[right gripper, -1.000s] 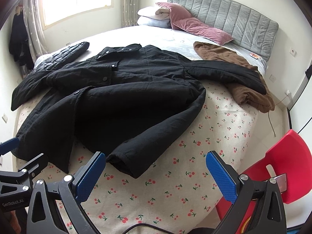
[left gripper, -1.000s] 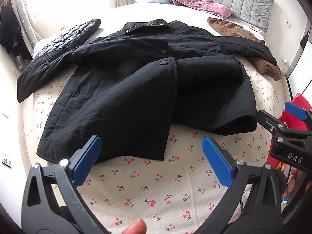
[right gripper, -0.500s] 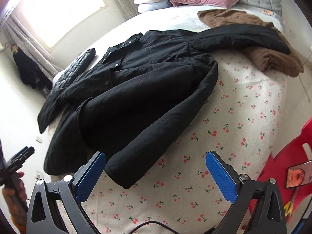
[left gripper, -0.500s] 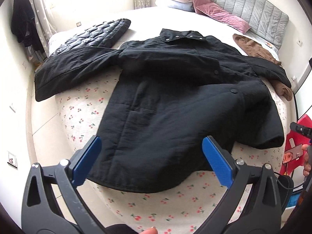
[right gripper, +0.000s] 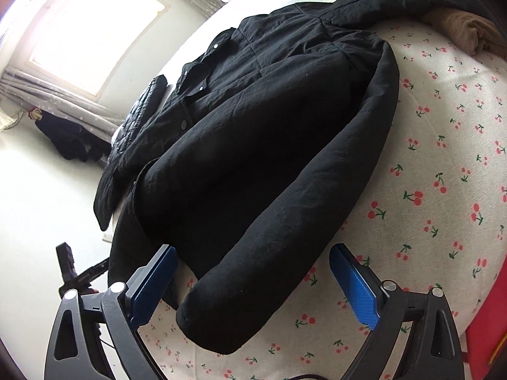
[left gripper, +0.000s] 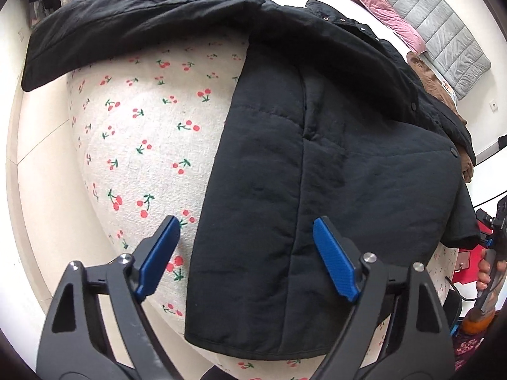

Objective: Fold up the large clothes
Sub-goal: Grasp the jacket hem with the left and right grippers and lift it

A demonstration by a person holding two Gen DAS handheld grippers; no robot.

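Observation:
A large black padded coat (left gripper: 332, 164) lies spread on the cherry-print bed sheet (left gripper: 142, 133). One sleeve (left gripper: 111, 31) stretches to the bed's far left edge. My left gripper (left gripper: 247, 259) is open, just above the coat's lower left hem corner, one blue finger over the sheet and one over the cloth. In the right wrist view the coat (right gripper: 269, 126) shows with its other sleeve folded down toward me. My right gripper (right gripper: 253, 285) is open, close above that sleeve's cuff (right gripper: 215, 323). Neither holds anything.
A brown garment (right gripper: 469, 28) lies at the bed's far right. A black quilted jacket (right gripper: 139, 117) lies beyond the coat. Pink pillows (left gripper: 380, 6) and a grey headboard (left gripper: 443, 38) are at the head. A red chair (right gripper: 488, 332) stands by the bed's corner.
Both grippers have dropped close to the bed. The left moved left to the coat's hem corner; the right moved in over the folded sleeve's cuff. The coat has not moved.

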